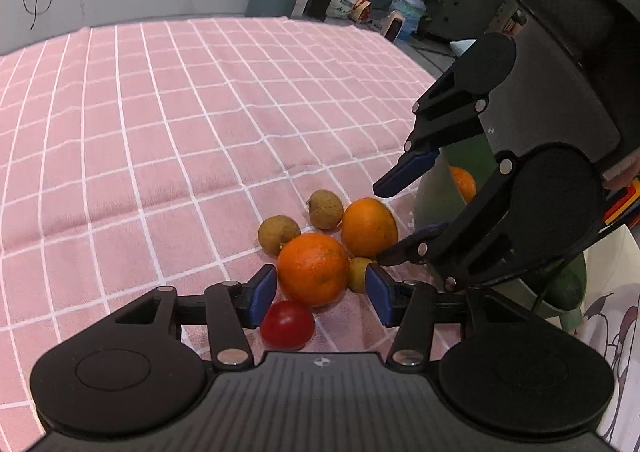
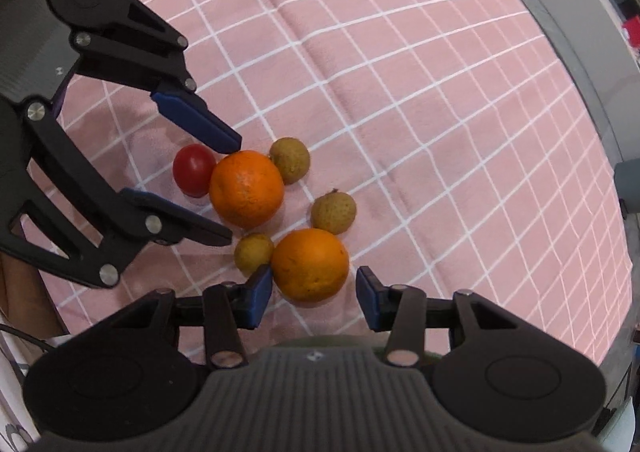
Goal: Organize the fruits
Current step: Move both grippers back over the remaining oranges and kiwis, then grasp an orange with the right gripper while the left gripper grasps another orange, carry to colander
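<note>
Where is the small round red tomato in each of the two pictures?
Left wrist view: the small round red tomato sits low and centre, just below the nearer big orange.
Right wrist view: it lies left of centre, touching that same orange.
Shared landmark: the pink checked cloth under the fruit.

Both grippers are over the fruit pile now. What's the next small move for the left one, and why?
Probably lower the left gripper slightly and close on the near orange. Its jaws stand open on either side of that orange without pressing it, and the right gripper already straddles the other orange.
</note>
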Tool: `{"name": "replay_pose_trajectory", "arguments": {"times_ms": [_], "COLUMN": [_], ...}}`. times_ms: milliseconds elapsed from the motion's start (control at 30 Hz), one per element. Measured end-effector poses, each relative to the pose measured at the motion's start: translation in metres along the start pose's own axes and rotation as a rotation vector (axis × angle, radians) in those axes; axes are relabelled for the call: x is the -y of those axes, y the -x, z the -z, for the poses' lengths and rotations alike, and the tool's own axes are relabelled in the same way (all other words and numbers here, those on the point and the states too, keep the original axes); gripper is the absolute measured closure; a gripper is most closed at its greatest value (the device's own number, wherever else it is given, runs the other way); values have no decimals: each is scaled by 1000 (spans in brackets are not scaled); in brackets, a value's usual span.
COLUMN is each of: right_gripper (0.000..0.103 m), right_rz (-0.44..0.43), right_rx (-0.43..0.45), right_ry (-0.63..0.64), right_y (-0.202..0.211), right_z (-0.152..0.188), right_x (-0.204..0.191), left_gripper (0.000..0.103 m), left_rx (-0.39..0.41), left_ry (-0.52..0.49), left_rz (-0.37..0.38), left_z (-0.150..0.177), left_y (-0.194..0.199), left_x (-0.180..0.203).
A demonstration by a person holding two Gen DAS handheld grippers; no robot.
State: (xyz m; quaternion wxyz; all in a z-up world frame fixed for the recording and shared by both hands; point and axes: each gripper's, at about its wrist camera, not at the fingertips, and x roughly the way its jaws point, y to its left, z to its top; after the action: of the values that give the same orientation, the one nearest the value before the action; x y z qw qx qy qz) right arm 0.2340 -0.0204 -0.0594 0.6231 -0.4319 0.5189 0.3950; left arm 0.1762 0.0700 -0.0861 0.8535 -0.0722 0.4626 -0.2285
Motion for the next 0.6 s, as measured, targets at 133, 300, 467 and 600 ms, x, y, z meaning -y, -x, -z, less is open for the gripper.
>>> {"name": "replay_pose_trajectory", "arguments": {"times_ms": [133, 300, 467, 600], "right_gripper": [60, 61, 62, 62], "right_rz": [-16, -26, -15, 1], "right_rx": [-4, -5, 5, 10], "right_ry": [7, -10, -20, -35], "right_y": [-4, -8, -7, -5], "right_z": [-3, -2, 0, 2], "right_x": [5, 7, 5, 1], "left_gripper": [44, 46, 56, 57], "left_rx": [-8, -2, 3, 12], "left_ry": [33, 75, 87, 72], "left_rz": [-7, 11, 2, -8], "left_z": [1, 0, 0, 0], "left_y": [-4, -6, -6, -2], "left_x": [-4, -7, -8, -5]}}
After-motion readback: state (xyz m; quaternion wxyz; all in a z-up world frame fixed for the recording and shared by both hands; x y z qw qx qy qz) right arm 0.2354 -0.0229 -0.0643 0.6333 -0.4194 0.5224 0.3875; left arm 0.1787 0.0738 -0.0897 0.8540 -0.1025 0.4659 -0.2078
